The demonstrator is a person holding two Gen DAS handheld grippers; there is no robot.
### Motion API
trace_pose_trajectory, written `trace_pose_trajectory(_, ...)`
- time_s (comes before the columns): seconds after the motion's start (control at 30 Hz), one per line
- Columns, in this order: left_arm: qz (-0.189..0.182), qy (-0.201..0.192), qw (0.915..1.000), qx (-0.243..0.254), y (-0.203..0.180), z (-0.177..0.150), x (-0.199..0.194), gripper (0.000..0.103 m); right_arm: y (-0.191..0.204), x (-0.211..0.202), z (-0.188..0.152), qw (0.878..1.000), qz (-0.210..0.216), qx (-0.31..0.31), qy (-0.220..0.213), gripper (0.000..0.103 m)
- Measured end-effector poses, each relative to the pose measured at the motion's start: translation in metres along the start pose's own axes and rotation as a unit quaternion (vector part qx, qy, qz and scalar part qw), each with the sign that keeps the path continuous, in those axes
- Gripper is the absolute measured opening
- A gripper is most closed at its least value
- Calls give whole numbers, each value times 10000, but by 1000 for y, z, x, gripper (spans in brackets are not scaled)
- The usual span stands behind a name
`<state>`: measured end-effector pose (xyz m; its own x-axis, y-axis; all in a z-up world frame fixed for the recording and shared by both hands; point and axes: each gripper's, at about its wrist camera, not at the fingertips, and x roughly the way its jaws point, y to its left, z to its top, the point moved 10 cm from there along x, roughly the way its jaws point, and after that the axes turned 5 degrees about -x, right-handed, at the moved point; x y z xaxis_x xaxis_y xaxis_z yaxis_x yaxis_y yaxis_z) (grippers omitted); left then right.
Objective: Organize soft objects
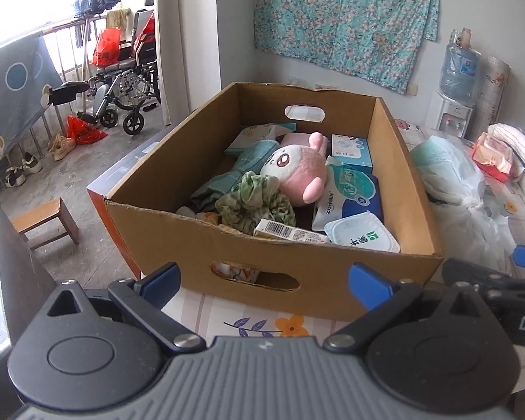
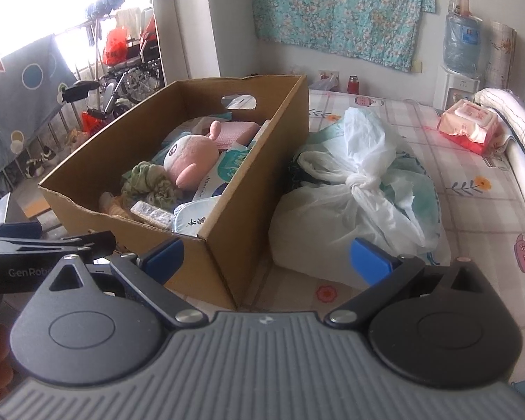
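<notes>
Daylight floods in from the balcony opening (image 1: 52, 7) at far left, blown out to plain white in both views, so the railing there loses detail. The rest of the room is evenly and softly lit, with only faint shadows inside the cardboard box (image 1: 332, 273). Fisheye distortion bends the wall edges and curves the counter (image 2: 472, 210) toward the corners, which darken to black. Focus is fair in the middle; fine print is slightly soft.
</notes>
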<state>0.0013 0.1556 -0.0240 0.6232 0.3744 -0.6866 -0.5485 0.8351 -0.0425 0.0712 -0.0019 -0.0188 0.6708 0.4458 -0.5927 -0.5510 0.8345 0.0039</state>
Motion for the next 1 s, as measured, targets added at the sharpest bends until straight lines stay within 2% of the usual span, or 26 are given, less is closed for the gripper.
trace_pose_trajectory(1.0, 66, 163, 9998, -17, 5, -3, 6, 103, 0, 14, -1, 9998, -20, -82, 160, 102)
